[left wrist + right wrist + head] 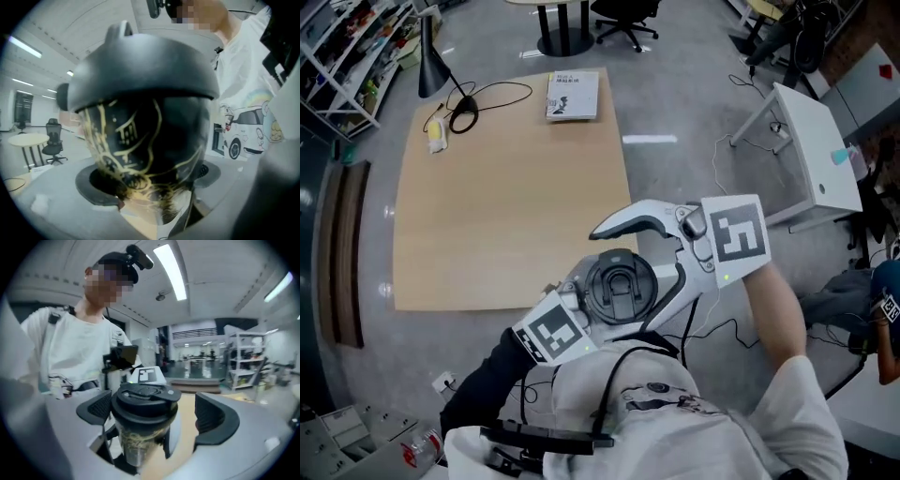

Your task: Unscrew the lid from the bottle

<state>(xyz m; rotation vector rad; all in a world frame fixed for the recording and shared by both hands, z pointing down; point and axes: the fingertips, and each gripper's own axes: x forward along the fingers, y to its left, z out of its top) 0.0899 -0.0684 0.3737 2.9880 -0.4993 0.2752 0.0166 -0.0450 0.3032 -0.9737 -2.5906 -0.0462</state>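
Head view: wooden table (506,216) on the left, with a lamp (431,66) and a booklet (572,94) at its far edge and nothing of the task on it. The bottle (619,286) is off the table, held in the air near the person's chest, top toward the camera. Left gripper view: the left gripper (152,180) pinches the bottle's dark see-through body low down, one pad on each side, well below the lid (140,70). Right gripper view: the right gripper (157,413) has its jaws spread with the lid between them. There is a clear gap at the right pad, and the left pad is close, contact unclear. The body looks like stiff, smooth plastic, probably light and not fragile. It will likely spin in the left pads under twist, so that grip needs to be firm. Best hold is the lid's round side wall, not the carry loop or flip cap on top.
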